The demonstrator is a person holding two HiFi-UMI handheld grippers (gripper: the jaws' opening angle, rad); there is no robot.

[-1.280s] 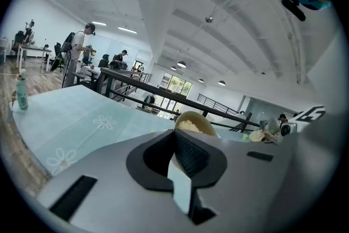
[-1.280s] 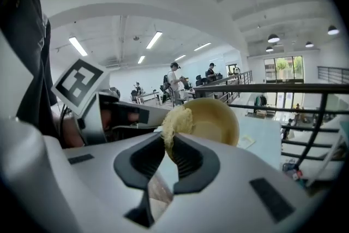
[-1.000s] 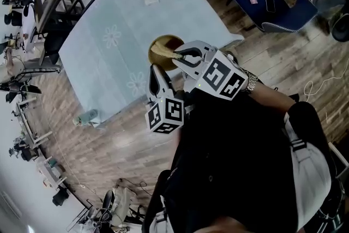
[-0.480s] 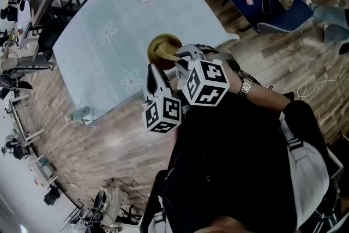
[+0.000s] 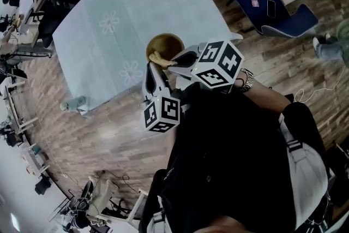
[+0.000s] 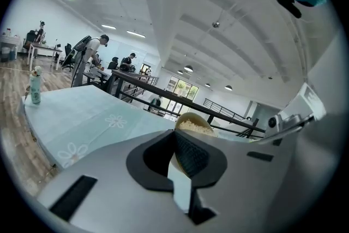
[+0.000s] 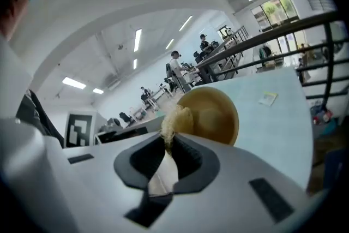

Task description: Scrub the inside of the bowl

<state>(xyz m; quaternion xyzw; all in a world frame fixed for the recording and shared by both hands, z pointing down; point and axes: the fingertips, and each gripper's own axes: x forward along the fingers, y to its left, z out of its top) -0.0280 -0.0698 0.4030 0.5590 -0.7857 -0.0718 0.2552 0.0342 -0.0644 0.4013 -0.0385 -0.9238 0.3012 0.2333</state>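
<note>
Left gripper (image 5: 154, 69) (image 6: 177, 155) has its jaws pinched shut on the near rim of the brown bowl (image 5: 166, 43) (image 6: 193, 123) (image 7: 215, 114), which sits near the edge of the pale blue counter (image 5: 109, 24). Right gripper (image 5: 177, 60) (image 7: 166, 144) is clamped on a tan fibrous scrubber (image 5: 161, 57) (image 7: 175, 120), its tuft lying against the bowl's near rim. A bottle (image 5: 73, 103) (image 6: 35, 87) stands at the counter's corner, well apart from the bowl
</note>
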